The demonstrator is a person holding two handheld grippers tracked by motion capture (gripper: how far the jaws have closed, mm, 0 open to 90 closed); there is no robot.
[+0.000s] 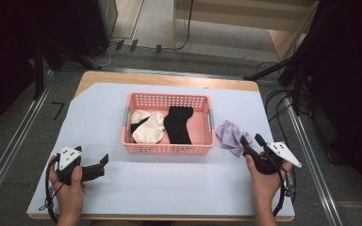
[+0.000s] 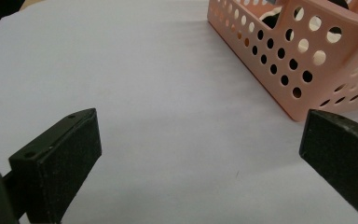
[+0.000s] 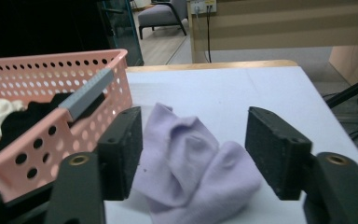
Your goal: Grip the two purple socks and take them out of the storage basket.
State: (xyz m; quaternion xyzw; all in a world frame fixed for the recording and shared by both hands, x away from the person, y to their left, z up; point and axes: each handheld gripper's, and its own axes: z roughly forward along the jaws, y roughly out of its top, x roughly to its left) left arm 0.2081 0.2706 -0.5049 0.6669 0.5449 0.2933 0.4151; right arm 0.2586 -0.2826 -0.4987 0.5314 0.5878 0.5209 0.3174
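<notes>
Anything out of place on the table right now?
Yes: a crumpled lilac cloth lies on the table right of the pink basket, while the other garments are inside. The right gripper straddles it, jaws open.

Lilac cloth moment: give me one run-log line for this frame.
right gripper: open, jaws either side of lilac cloth | left gripper: open, empty | pink basket: cream garment, black sock

Cloth (image 1: 233,135) right of basket (image 1: 168,149)
</notes>
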